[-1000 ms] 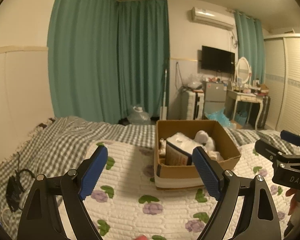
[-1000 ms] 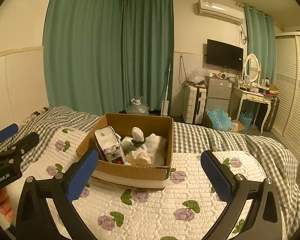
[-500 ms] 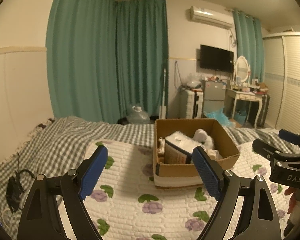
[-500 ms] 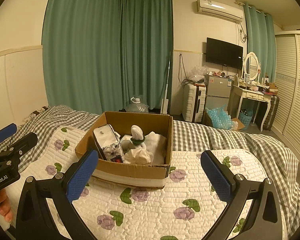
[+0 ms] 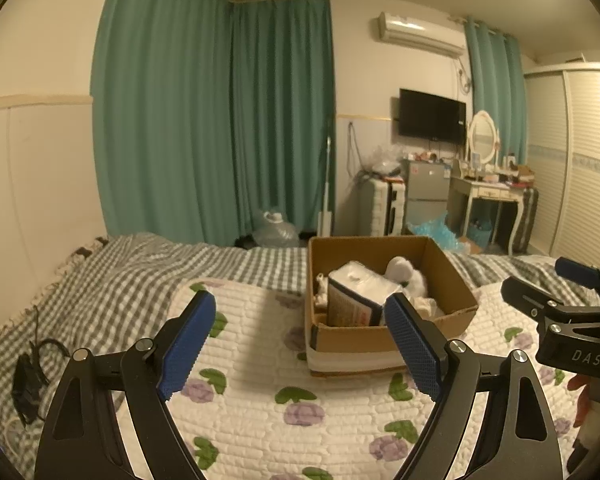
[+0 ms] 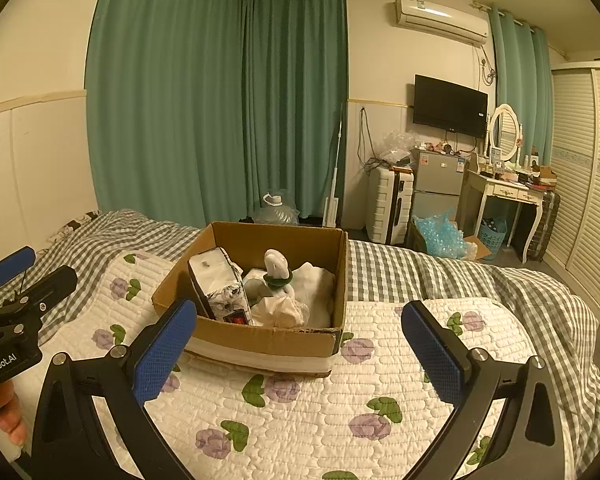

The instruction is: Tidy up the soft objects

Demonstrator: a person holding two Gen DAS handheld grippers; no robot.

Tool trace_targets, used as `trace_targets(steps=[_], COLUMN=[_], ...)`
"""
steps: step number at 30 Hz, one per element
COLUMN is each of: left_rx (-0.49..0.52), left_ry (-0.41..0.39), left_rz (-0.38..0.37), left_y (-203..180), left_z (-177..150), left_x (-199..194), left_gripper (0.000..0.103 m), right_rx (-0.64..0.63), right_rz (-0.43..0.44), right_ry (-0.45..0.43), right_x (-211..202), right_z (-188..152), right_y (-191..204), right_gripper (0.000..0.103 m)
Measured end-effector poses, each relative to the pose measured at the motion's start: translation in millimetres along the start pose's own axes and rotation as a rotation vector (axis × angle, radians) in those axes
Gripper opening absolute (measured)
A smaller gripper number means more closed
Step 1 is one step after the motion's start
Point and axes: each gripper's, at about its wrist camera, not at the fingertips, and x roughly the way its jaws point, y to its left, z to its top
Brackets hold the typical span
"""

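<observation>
Left gripper (image 5: 298, 342): one, jaws spread wide, nothing between its blue pads (image 5: 188, 342), held level above the quilt (image 5: 252, 412) and aimed past the near-left corner of the box (image 5: 352, 340); to my eye it is kept apart and high so it can come down over something soft without snagging the bedding. Right gripper (image 6: 298, 350): one, likewise splayed and empty, hanging over the quilt just short of the box front, with its left pad (image 6: 162, 354) overlapping the box's near-left corner in its own view; whether it touches the cardboard cannot be told. Box: one, brown card, open-topped, white band around its base, standing on the quilt about mid-bed, presumably the collecting place. Contents, counted from the right view: one tissue pack (image 6: 220, 286) propped upright against the left wall; one white plush toy (image 6: 278, 270) with a dark green collar, roughly central; one folded white cloth (image 6: 314, 284) behind it at right; one crumpled pale wad (image 6: 282, 312) against the front wall. Soft things loose on the quilt: none visible, so the sorting looks near done. Bedding: one floral quilt over one grey check blanket (image 5: 112, 280). One black cable (image 5: 32, 372) lies on the blanket at far left.
</observation>
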Motion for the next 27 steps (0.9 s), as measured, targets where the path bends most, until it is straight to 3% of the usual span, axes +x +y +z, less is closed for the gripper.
trace_targets(steps=[27], left_rx=[-0.018], left_ry=[0.001], left_rz=[-0.008], left_y=[1.8], left_z=[-6.3], left_x=[-1.6], left_gripper=[0.088], right_rx=[-0.002], right_rz=[0.002], right_ry=[0.008], right_x=[-0.9], right_z=[-5.9], right_y=[-1.9], right_gripper=[0.103])
